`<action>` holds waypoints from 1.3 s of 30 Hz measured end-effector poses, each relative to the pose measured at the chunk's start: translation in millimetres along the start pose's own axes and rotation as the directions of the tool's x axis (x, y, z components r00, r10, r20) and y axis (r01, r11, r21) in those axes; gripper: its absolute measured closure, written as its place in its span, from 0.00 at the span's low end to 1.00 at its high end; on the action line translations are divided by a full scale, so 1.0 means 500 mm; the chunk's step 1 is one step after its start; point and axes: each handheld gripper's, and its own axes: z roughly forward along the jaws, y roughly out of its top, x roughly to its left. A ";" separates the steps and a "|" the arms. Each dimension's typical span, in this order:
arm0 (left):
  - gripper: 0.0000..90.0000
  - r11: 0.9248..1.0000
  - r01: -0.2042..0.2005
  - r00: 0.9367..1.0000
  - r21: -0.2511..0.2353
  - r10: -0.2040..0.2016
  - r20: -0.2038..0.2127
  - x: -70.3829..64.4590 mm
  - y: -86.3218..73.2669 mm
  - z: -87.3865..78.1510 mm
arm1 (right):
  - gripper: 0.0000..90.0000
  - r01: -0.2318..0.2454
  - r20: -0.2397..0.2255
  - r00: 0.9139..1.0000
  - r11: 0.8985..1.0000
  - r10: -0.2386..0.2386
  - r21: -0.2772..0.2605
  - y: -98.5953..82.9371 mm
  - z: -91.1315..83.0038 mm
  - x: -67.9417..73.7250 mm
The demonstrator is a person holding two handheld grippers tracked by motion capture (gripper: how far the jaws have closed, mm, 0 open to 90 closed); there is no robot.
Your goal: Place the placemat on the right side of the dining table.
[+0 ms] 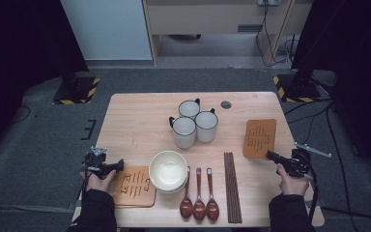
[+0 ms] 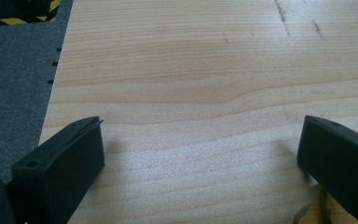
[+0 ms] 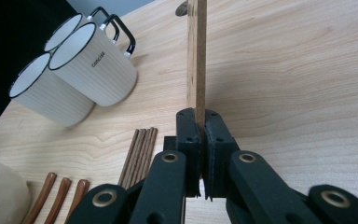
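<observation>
Here, a thin cork mat point(image 3: 196, 56) is held edge-on by the right gripper point(image 3: 199, 122), pinched at its near rim at the surface's right side. It is judged light, stiff and slightly brittle. The left gripper point(image 2: 200, 149) is spread wide above bare wood. Three mugs point(image 1: 194, 123) and stacked bowls point(image 1: 168, 170) appear empty.

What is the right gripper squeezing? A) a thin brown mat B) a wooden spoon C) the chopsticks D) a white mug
A: in the right gripper view the right gripper has its jaws shut on the edge of the thin brown mat, while the spoons, mugs and chopsticks lie or stand apart on the table.
</observation>
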 end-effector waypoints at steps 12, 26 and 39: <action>0.00 1.000 -0.002 1.000 0.002 0.002 0.000 0.000 0.000 0.000 | 0.92 -0.002 0.039 0.999 1.000 0.003 -0.012 -0.001 0.002 -0.006; 0.00 1.000 -0.002 1.000 0.002 0.002 0.000 0.000 0.000 0.000 | 0.83 0.003 0.088 0.996 1.000 -0.003 -0.002 -0.003 0.008 -0.016; 0.00 1.000 -0.003 1.000 0.002 0.003 0.001 0.000 0.000 0.000 | 0.74 0.027 0.125 0.992 0.999 -0.030 0.021 -0.007 0.015 -0.027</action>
